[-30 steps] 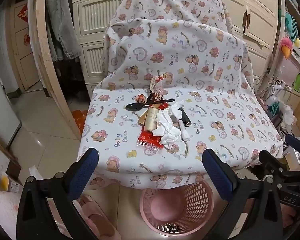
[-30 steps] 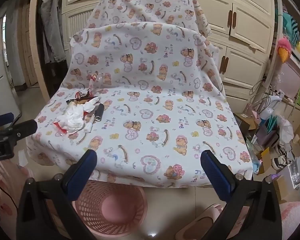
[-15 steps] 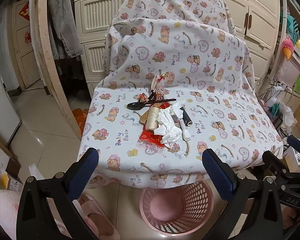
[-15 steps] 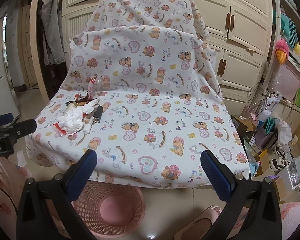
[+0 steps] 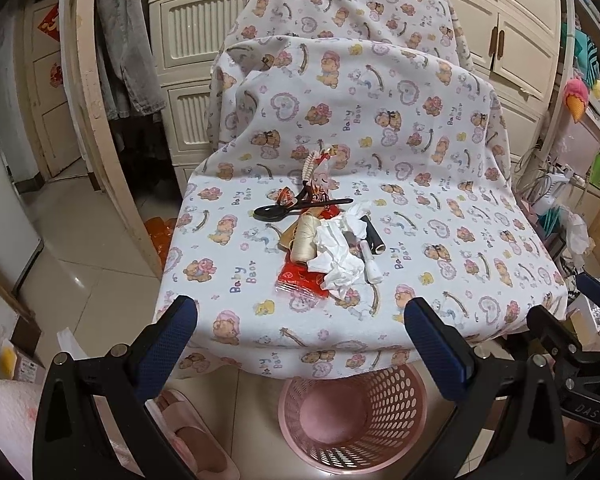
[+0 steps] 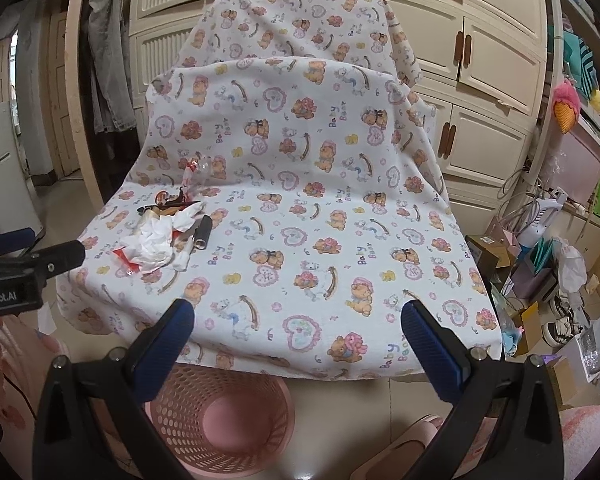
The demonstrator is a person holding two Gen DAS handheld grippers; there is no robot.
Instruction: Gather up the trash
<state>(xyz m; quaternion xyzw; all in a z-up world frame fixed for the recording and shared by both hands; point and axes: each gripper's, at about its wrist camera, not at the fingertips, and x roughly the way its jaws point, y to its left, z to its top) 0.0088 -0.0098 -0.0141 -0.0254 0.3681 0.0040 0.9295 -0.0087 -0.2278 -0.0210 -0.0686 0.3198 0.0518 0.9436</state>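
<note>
Both hand-held grippers wide, holding nothing — left (image 5: 300,324), right (image 6: 298,320), trash pile (image 5: 328,240), pink basket (image 5: 352,416) below.

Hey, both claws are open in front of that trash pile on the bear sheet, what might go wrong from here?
1. The crumpled tissue lies across the red wrapper and thread spool, so a grab may drag neighbours along.
2. The pink basket sits partly under the sheet's overhang, so dropped pieces could miss it.
3. The black spoon may not be trash.
</note>
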